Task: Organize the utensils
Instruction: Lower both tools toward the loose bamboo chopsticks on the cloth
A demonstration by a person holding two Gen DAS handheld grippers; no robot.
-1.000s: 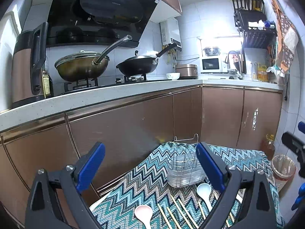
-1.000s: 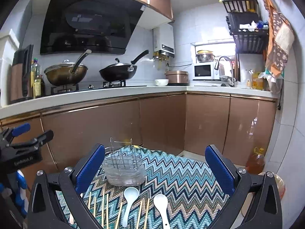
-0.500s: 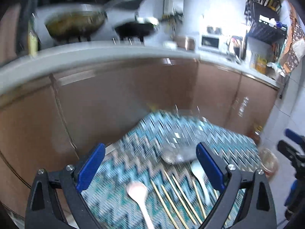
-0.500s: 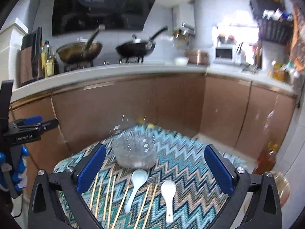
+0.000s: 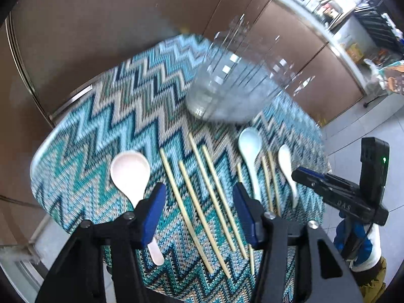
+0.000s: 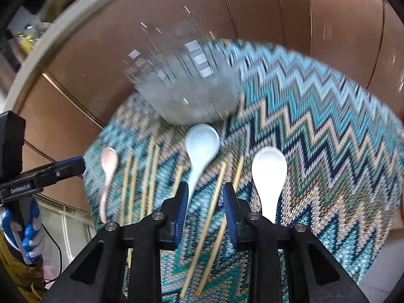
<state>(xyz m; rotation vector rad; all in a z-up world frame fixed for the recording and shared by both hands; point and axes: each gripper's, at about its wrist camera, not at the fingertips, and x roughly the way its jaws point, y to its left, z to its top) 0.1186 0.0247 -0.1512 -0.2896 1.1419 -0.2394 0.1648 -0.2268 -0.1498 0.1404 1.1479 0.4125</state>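
Motion-blurred utensil holder [image 5: 227,93] behind sharp chopsticks [image 5: 202,202]

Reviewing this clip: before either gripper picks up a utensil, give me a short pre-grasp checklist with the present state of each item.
1. Holder ready: the wire utensil holder stands upright at the far side of the table; ok.
2. Left gripper free: its jaws are closing, nothing pinched, chopsticks on the cloth beyond it; ok.
3. Right gripper free: its jaws are closing, nothing pinched; ok.
4. Spoons reachable: pink spoon, pale blue spoon and white spoon lie apart on the cloth; ok.
5. Target chosen: cannot tell.
6. Picture sharpness: both views blurred; not ok.
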